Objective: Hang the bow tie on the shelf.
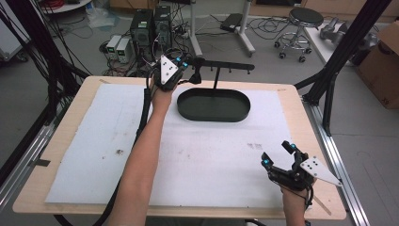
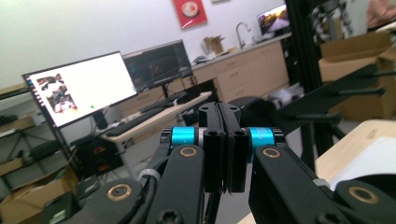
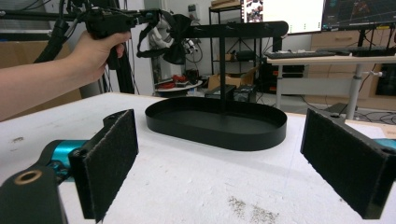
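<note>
A black oval tray (image 1: 214, 104) sits at the far middle of the white mat, and a thin post rises from it to a horizontal bar (image 1: 226, 66). My left gripper (image 1: 184, 64) is held high at the bar's left end with its jaws pressed together; in the left gripper view (image 2: 219, 112) nothing shows between them. My right gripper (image 1: 277, 154) rests low over the mat near the front right corner, jaws wide apart and empty. In the right gripper view (image 3: 224, 158) its pads (image 3: 112, 158) frame the tray (image 3: 215, 123) and the bar (image 3: 233, 29).
A white mat (image 1: 94, 141) covers most of the wooden table (image 1: 301, 108). Black frame posts (image 1: 343, 52) stand at the right and left edges. Beyond the far edge are computers (image 1: 141, 28), cables and a stool (image 1: 301, 21) on the floor.
</note>
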The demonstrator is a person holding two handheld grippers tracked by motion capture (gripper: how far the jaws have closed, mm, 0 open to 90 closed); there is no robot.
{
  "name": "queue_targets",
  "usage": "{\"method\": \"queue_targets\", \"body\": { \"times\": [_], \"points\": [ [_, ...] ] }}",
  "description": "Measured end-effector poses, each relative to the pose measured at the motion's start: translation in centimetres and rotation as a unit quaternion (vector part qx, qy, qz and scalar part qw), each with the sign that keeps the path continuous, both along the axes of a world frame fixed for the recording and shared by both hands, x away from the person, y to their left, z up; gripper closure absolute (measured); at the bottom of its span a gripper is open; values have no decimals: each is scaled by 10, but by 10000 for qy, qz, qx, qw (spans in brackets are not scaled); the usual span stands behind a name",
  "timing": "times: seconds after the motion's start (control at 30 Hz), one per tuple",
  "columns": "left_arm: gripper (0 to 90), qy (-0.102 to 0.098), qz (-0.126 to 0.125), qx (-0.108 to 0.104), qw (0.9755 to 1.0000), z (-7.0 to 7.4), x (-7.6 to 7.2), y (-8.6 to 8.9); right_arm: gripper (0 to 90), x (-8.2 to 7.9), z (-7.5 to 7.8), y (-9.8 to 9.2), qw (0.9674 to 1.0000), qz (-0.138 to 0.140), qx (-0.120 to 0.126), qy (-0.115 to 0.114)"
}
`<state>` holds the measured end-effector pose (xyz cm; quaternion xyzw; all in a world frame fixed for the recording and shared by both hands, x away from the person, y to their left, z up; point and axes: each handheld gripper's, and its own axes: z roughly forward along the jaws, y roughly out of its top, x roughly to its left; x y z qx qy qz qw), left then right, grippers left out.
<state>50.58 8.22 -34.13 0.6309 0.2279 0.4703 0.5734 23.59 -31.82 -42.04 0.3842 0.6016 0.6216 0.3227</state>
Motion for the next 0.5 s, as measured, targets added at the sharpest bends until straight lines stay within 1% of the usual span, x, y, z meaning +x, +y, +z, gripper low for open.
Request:
{"method": "queue_targets", "body": {
  "times": [0.1, 0.13, 0.17, 0.2, 0.23, 0.27, 0.3, 0.33, 0.37, 0.4, 0.47, 0.5],
  "points": [
    [868, 47, 86, 16, 10000, -1, 1, 2, 102, 0, 0, 0, 10000, 10, -14, 5],
    [850, 50, 139, 18, 9999, -1, 1, 3, 102, -1, 0, 0, 10000, 9, -15, 7],
    [805, 62, 220, -10, 9997, 0, 2, 4, 101, -1, 0, 0, 10000, 15, 2, 6],
    [736, 62, 220, -10, 9997, 0, 2, 4, 101, 0, 0, 0, 10000, 17, 6, -20],
    [653, 72, 327, -73, 9994, 0, 2, 4, 101, 0, 0, 0, 10000, 15, 3, -25],
    [590, 170, 460, -155, 9987, -1, 4, 7, 101, -1, 0, 0, 10000, 17, 13, -15],
    [543, 170, 460, -155, 9987, -1, 4, 7, 101, -1, 0, 0, 10000, 17, 13, -15],
    [495, 275, 543, -170, 9980, -2, 5, 10, 101, -1, 1, 0, 10000, 22, -8, -37],
    [470, 275, 543, -170, 9980, -2, 5, 10, 101, -1, 1, 0, 10000, 22, -8, -37],
    [454, 326, 580, -197, 9976, -3, 3, 12, 102, -1, 1, 1, 10000, 29, 6, -40],
    [401, 353, 518, -257, 9977, -4, 0, 15, 101, -1, 2, 1, 10000, 34, 7, -51],
    [385, 368, 445, -275, 9980, -4, -2, 16, 102, -1, 2, 1, 10000, 38, 15, -51]
  ]
}}
